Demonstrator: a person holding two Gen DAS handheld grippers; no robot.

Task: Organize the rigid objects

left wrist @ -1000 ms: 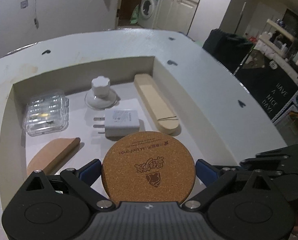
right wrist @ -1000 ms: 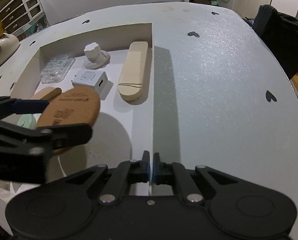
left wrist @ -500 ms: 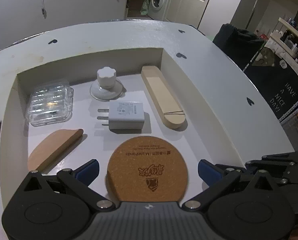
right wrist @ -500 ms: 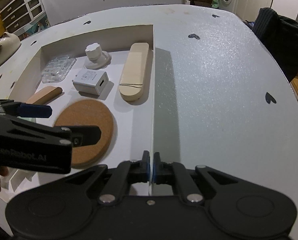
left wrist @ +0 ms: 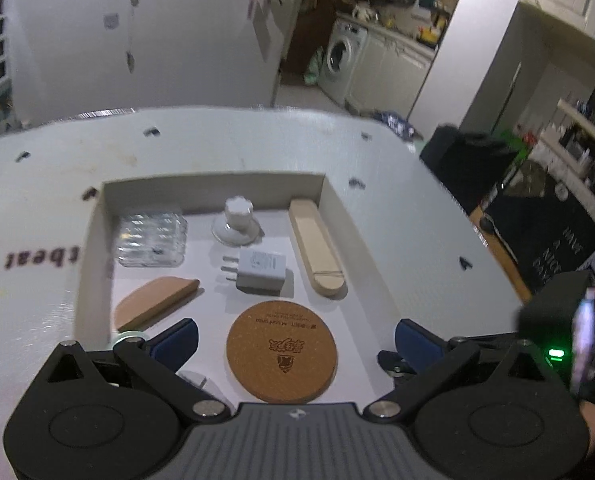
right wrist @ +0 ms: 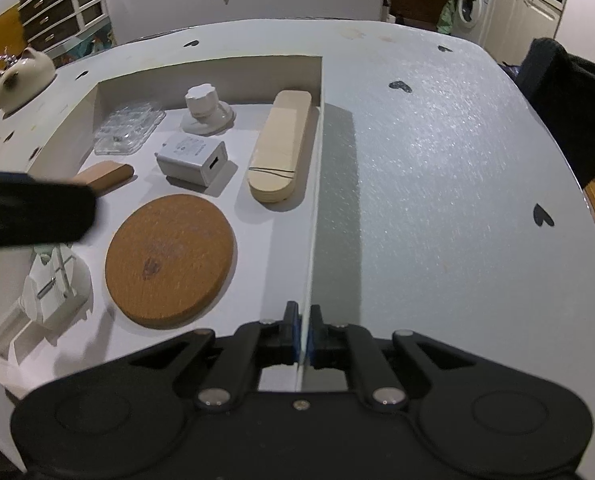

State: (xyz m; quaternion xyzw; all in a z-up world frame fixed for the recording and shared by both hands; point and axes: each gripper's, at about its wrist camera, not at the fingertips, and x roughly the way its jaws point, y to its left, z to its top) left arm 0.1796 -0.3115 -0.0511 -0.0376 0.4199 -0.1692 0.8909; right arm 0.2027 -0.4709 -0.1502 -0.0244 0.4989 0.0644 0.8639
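- Cork coaster (left wrist: pixel 281 351) lies flat in the white box (left wrist: pixel 97 248), just in front of the charger (left wrist: pixel 260 270).
- Left gripper (left wrist: pixel 293 340): fingers wide open, empty, above the coaster.
- Right gripper (right wrist: pixel 302 334): fingers pinched on the box wall.
- Step: placing done; next, fetch another object.

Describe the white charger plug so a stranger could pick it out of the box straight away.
Look into the shallow white box on the table. In its middle, behind the round cork coaster and left of the long pale wooden piece, lies the charger plug. It is the only white cube-like block, with metal prongs on one end.
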